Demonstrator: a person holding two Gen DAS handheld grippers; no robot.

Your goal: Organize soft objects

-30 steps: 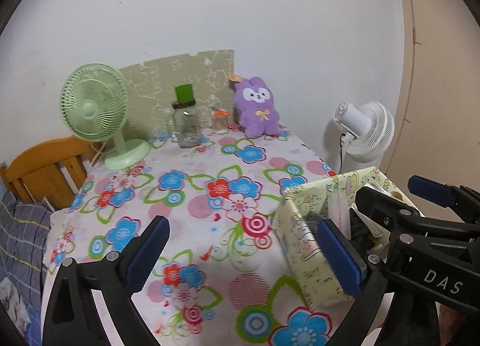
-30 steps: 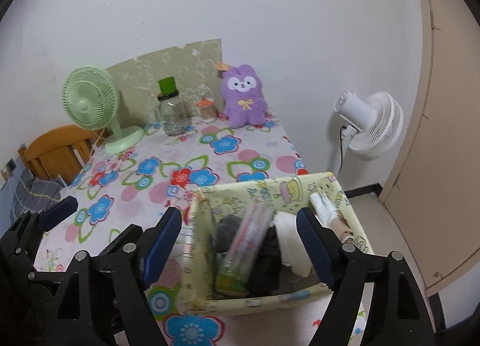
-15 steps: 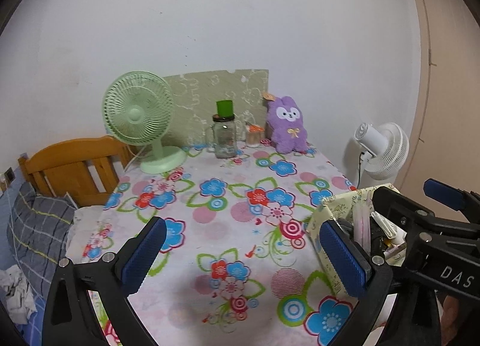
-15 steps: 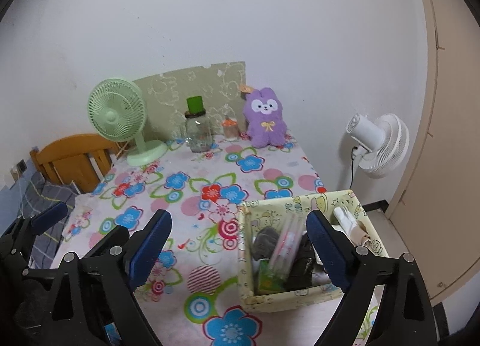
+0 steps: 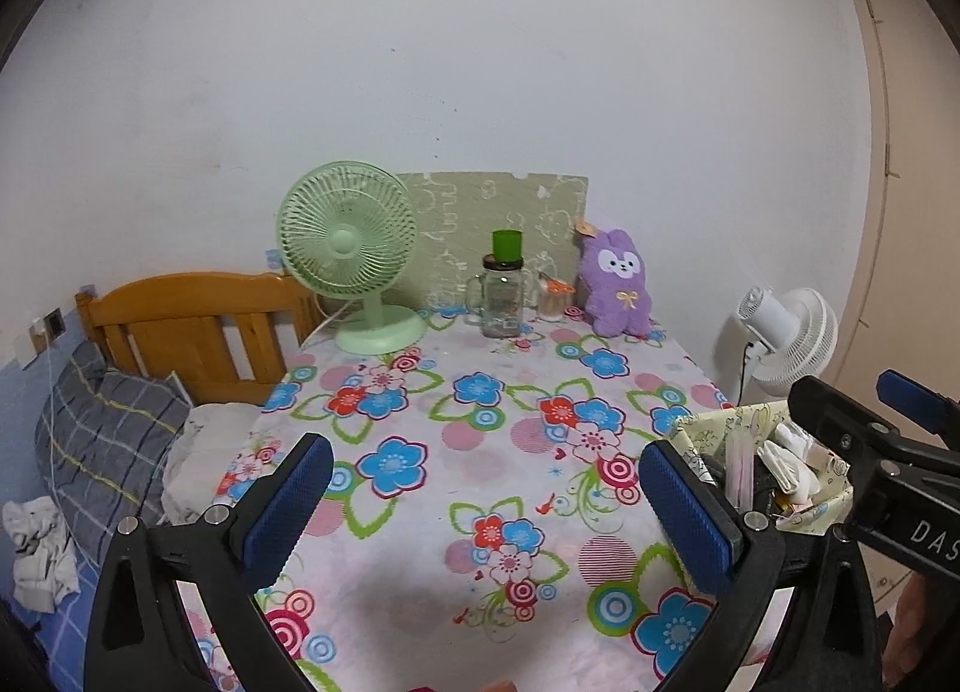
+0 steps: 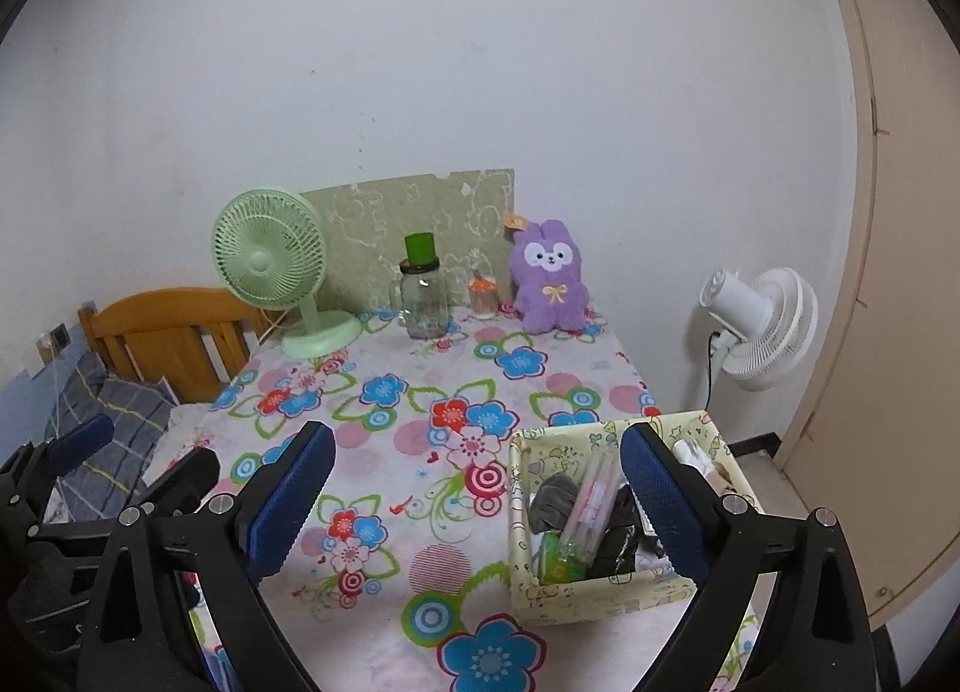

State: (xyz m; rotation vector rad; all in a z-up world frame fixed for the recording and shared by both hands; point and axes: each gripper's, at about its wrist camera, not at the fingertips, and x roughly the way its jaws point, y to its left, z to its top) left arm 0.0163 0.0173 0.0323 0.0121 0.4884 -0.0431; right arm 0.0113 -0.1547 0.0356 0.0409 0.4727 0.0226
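1. The left gripper was held with its blue-padded fingers spread wide, and nothing was gripped between them; only the flowered cloth of the worktop was seen in the gap.
2. The right gripper was seen with its fingers wide apart and opening further; nothing was held, though the right finger was seen in front of the basket's contents.
3. The letters "DAS" were read in white on the black body of the right gripper, where it entered the left wrist view at the lower right; the rest of the word was cut off.
4. The fabric basket, pale yellow with cartoon drawings, was set at the worktop's near right corner. Dark grey and black soft items, a white roll, a green packet and a clear pink-striped packet were packed in it; no print on them could be read.
5. A purple plush rabbit was propped upright at the far edge against the wall, a small tag at its ear, its writing too small to read.
6. Beside it were ranged a small orange-lidded jar, a glass mug jar with a green cup on top, and a green desk fan.
7. A white fan was placed beyond the worktop on the right, and a wooden headboard on the left.
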